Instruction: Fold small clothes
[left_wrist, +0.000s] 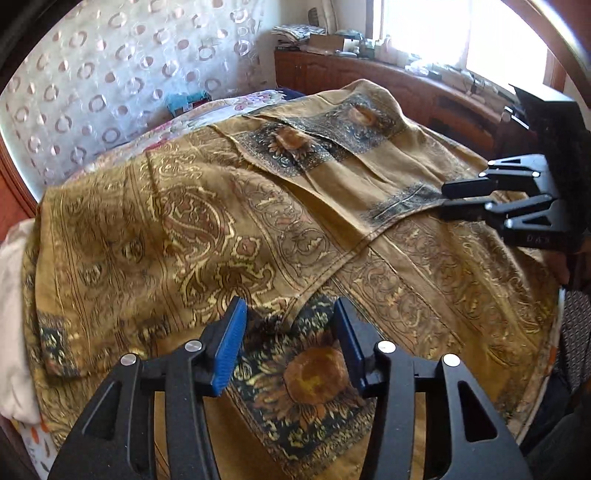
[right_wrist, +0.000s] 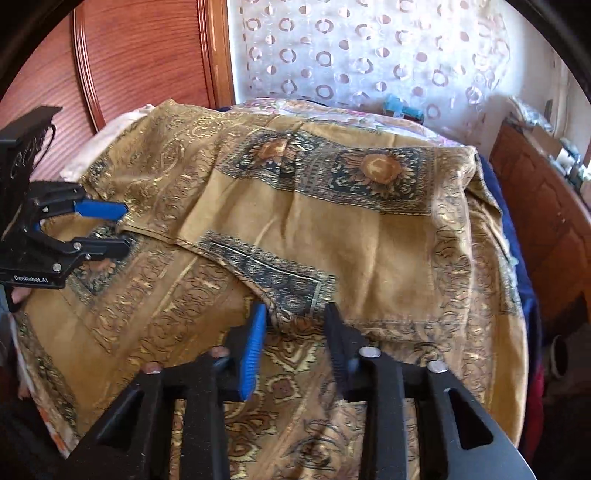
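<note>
A mustard garment (left_wrist: 332, 177) with paisley borders and dark sunflower bands lies spread over the bed, its upper layer folded across. My left gripper (left_wrist: 289, 306) points down at that layer's near corner. Its blue pads (left_wrist: 229, 343) stand apart with the hem's tip between them and do not press on it. In the right wrist view the left gripper (right_wrist: 123, 227) sits at the garment's (right_wrist: 332, 236) left edge. My right gripper (right_wrist: 295, 308) straddles a dark-banded corner, its pads (right_wrist: 253, 350) apart. From the left wrist view the right gripper (left_wrist: 445, 201) shows a narrow gap at the cloth's edge.
A white circle-patterned curtain (left_wrist: 110, 74) hangs behind the bed. A wooden cabinet (left_wrist: 351, 70) with clutter on top stands under a bright window. Wooden panelling (right_wrist: 147, 55) rises at the far left. A white pillow (left_wrist: 11, 332) and blue cloth (right_wrist: 517, 258) flank the bed.
</note>
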